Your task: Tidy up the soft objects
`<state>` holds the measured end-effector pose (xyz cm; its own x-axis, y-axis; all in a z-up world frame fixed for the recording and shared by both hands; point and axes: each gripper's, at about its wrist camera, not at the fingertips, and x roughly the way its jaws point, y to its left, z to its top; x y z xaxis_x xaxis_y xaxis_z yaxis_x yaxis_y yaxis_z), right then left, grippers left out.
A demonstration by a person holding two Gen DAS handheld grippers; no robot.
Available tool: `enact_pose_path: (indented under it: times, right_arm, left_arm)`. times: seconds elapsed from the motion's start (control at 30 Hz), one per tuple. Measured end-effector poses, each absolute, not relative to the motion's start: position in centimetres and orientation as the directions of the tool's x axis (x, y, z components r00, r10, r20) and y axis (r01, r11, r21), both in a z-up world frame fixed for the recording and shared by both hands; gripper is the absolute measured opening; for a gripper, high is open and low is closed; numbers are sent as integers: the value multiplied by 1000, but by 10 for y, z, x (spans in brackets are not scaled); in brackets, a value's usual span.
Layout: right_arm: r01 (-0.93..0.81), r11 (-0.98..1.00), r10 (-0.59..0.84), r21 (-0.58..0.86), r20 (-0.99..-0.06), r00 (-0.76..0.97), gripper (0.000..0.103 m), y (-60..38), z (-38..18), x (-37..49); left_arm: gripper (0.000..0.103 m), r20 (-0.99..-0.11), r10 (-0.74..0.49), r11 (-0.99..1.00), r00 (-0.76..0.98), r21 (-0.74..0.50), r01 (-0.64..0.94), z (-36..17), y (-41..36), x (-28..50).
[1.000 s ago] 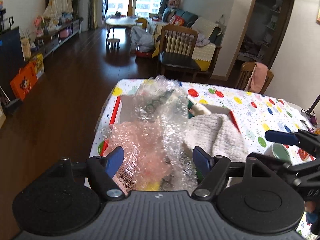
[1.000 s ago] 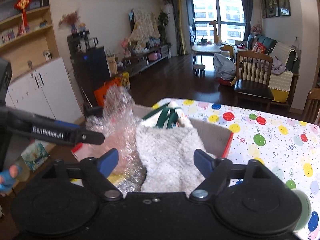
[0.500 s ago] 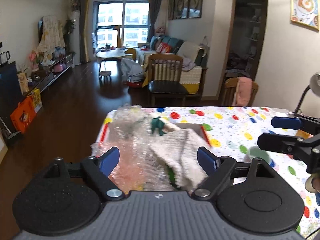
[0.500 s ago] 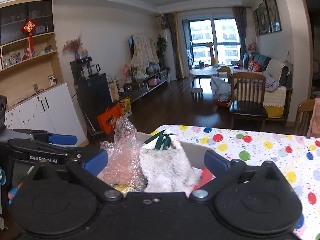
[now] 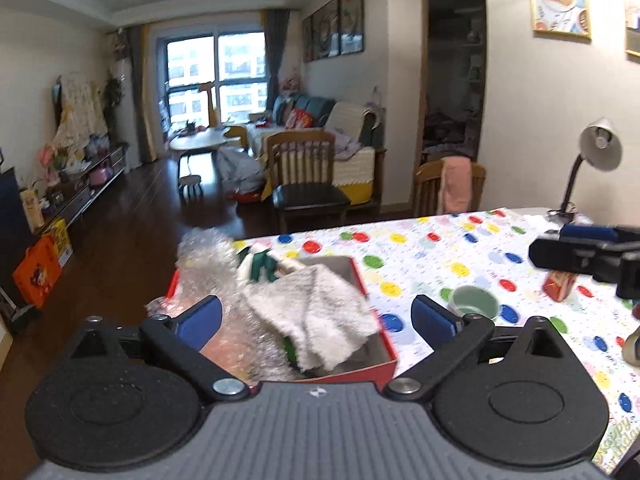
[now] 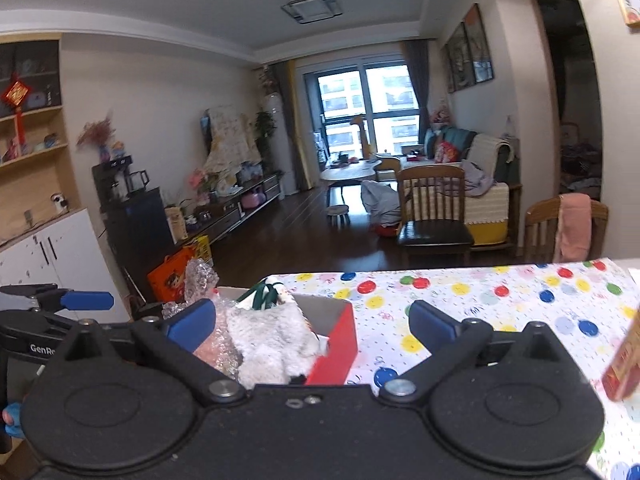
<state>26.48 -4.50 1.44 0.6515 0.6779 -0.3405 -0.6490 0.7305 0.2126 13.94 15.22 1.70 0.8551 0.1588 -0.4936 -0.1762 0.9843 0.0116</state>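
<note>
1. At the far left of the left wrist view we saw the bubble wrap (image 5: 208,264) bulging over the left wall of the red box (image 5: 362,280), which stood on the counter (image 5: 440,256) near its left edge.
2. Our left claw (image 5: 316,316) held nothing; its jaws were opening, and only the box's contents showed between them, lower down and untouched.
3. Just right of the wrap, the white fluffy towel (image 5: 316,312) lay in the box, draped toward the near wall, with a green-and-white soft item (image 5: 260,266) poking out behind it.
4. Our right claw (image 6: 312,322) stood spread wide with nothing gripped (the box sat behind its left finger).
5. Further right on the counter stood a green cup (image 5: 474,300) and a small red carton (image 5: 560,284), both apart from the box.
6. In our judgement the soft things were already boxed, but loosely: the springy wrap could push back up and spill over the counter edge to the floor.
7. The towel's overhang could snag a finger on a careless pass, dragging it out; a wide sweep to the right might also knock the cup.
</note>
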Motion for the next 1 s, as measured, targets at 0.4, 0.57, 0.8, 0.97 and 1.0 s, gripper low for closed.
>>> enact_pose_path:
  times: [0.4,0.57,0.8,0.97,1.0]
  right_arm:
    - [-542,802,597,251,-360,717,103,-78,-3,237]
    - [-503,828,561,248,-367,742,103,-86,-9,225]
    - [-459,853,522,248,-370,769,103,-89,-14,212]
    - [-433,867,497,246,-371,784,103,-93,-13,207]
    - [-427,870,492,247,-373,787,103,-94,-12,206]
  left_arm:
    - [102,-453,90,995,887,-2,-103,23,117,126]
    - [102,-448,74,995,891,-23,-94,24,114,119]
    - [102,-440,69,995,895,-39,-97,25,111,112]
    - [102,-434,64,994,899,-48,-93,26,107,108]
    - [102,-430,64,994,900,-48,-93,27,106,108]
